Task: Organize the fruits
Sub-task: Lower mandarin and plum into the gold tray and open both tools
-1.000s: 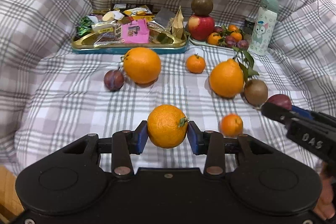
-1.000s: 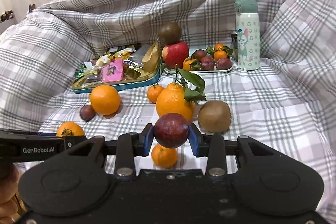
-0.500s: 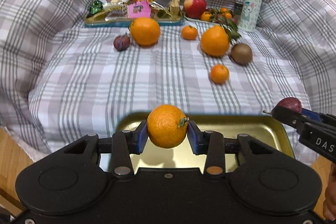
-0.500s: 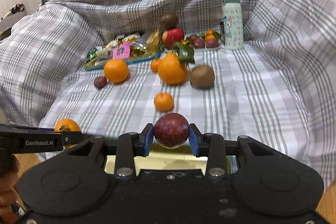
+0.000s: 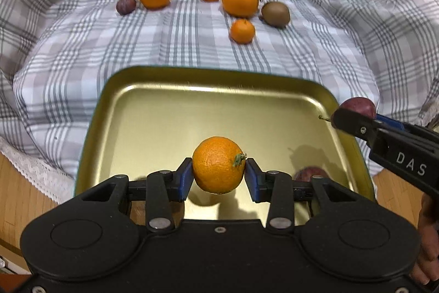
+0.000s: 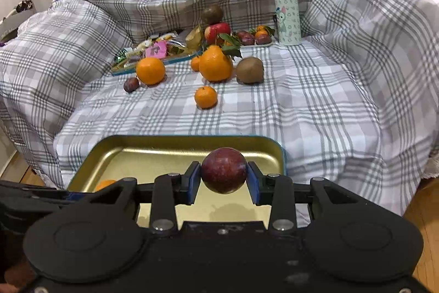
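Fruit now hangs over the gold tray it lacked a second ago: your left hand-held gripper clamps the orange, your right hand-held gripper the plum, ready for release

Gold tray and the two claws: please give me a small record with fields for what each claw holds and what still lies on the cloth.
left claw: shut on orange, above the tray
right claw: shut on plum, above the tray
gold tray: no fruit resting in it
checked cloth: several oranges, one kiwi, one small plum
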A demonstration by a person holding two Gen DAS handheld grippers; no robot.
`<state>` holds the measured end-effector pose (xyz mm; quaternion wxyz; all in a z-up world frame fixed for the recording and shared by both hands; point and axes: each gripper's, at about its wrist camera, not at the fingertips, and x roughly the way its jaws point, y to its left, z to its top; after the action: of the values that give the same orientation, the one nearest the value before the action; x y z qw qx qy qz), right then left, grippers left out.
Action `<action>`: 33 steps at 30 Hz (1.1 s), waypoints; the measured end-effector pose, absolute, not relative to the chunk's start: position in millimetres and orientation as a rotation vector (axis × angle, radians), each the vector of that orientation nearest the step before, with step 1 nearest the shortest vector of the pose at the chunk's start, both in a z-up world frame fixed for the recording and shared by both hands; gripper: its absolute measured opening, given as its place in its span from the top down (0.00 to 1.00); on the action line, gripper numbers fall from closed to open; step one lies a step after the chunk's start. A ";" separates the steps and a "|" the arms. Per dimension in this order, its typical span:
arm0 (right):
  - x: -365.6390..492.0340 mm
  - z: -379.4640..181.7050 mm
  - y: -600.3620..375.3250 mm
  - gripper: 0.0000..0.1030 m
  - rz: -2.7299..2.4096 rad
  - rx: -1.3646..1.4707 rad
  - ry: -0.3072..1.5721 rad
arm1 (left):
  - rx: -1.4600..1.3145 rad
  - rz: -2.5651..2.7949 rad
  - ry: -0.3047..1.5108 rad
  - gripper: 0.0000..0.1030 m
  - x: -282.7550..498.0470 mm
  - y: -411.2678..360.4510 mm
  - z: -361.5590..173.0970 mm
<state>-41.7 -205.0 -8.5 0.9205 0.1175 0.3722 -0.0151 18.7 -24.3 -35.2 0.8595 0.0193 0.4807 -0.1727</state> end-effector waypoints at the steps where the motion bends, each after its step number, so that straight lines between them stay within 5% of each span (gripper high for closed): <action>1: -41.5 -10.2 -205.7 0.63 -0.035 0.237 0.773 | 0.045 -0.364 1.016 0.53 17.7 -24.8 -37.3; 33: -34.4 -41.4 -206.9 0.63 -0.072 0.242 0.911 | 0.064 -0.344 1.008 0.54 11.8 -23.3 -34.5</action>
<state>-34.4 -206.9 -41.4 0.8903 0.1164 0.4389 -0.0349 11.8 -23.3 -34.5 0.8610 0.0304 0.4805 -0.1639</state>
